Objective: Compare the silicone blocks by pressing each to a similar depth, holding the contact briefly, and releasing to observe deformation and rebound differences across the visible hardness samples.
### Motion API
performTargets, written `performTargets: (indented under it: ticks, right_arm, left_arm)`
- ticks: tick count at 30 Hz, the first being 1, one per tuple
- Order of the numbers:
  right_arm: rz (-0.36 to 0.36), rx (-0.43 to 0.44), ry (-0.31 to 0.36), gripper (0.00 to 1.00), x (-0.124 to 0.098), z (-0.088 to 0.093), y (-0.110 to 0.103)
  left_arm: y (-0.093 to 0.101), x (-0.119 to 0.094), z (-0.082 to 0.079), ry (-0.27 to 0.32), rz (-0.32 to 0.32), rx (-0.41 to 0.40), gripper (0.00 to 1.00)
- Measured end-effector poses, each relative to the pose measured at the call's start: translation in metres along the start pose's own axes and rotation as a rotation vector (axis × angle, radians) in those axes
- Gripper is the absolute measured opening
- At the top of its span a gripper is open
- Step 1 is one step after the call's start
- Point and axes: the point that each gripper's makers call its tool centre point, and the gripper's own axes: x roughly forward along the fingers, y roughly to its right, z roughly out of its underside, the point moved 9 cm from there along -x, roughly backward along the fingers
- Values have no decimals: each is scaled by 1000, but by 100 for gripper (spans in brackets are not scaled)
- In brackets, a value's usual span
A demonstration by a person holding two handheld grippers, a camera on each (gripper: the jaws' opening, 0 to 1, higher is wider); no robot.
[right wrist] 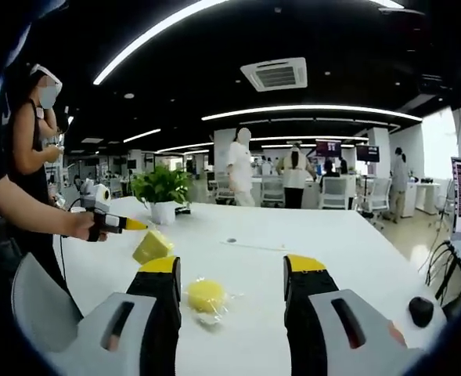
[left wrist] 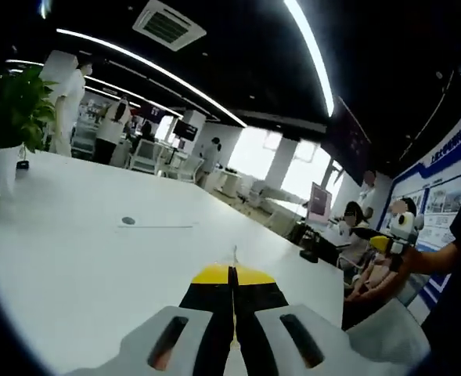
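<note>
Silicone samples sit ahead of the right gripper (right wrist: 230, 270), whose yellow-tipped black jaws stand wide apart with nothing between them. Just beyond its left jaw lies the round yellow silicone block in clear wrapping (right wrist: 206, 298), resting on the white table (right wrist: 355, 243), untouched by either jaw. Farther out, the pale yellow square silicone block (right wrist: 153, 246) is tilted up under the yellow tip of the left gripper (right wrist: 133, 225), held in a person's hand (right wrist: 80, 225); whether that tip is pressing or just meeting it, I can't tell.

Over in the left gripper view, the left gripper's own jaws are closed together, tips meeting, gripping nothing I can make out.

My read: early going. One sample may be getting its press; the round one looks not yet tested. A potted green plant (right wrist: 161, 192) stands behind.
</note>
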Motion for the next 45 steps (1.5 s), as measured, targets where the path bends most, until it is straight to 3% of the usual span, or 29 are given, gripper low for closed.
performTargets:
  ticks: [9,21,25,34,45]
  right_arm:
    - [15,-5,11,47,-5,-5,2]
    - [29,-13,1,45,-5,-6,5]
    - [31,-15,-9,44,-7,-6,5]
    - [47,-13,-25,43,-14,-3,5]
    - [62,-15,-43,42,-17,-2,5]
  left_arm:
    - [-5,-3,10,-5,-12,-35,0]
    - [-30,-3,19,28,-72,-113,0]
    - [-43,-1,25,-23,-126,-78,0]
    - [-69,2,35,-65,-198,-55,0]
    - [-90,10,42,-101,-243,-23,0]
